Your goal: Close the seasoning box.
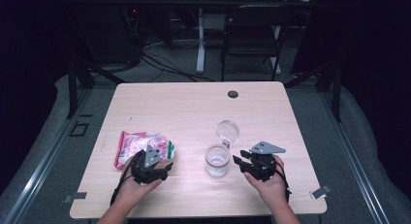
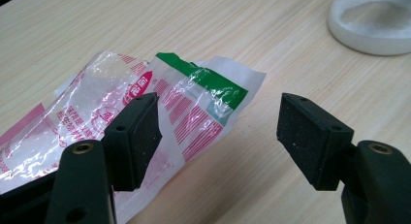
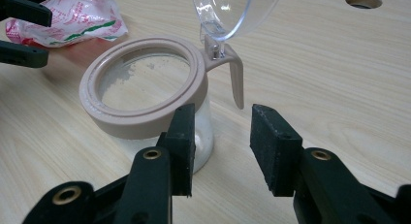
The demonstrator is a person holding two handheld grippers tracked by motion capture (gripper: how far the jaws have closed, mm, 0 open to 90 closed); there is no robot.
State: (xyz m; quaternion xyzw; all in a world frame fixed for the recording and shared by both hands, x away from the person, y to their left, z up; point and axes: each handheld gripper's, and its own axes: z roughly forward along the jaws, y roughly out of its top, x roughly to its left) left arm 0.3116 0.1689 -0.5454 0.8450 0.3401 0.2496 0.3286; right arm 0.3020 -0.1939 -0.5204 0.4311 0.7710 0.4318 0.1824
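A lab or recording studio, not a home. A bare wooden bench (image 1: 194,112) stands on grey carpet, ringed by black curtains. Behind the bench, loose cables (image 1: 160,64) snake over the floor beside a folding chair (image 1: 252,35) and a white desk leg (image 1: 200,40).
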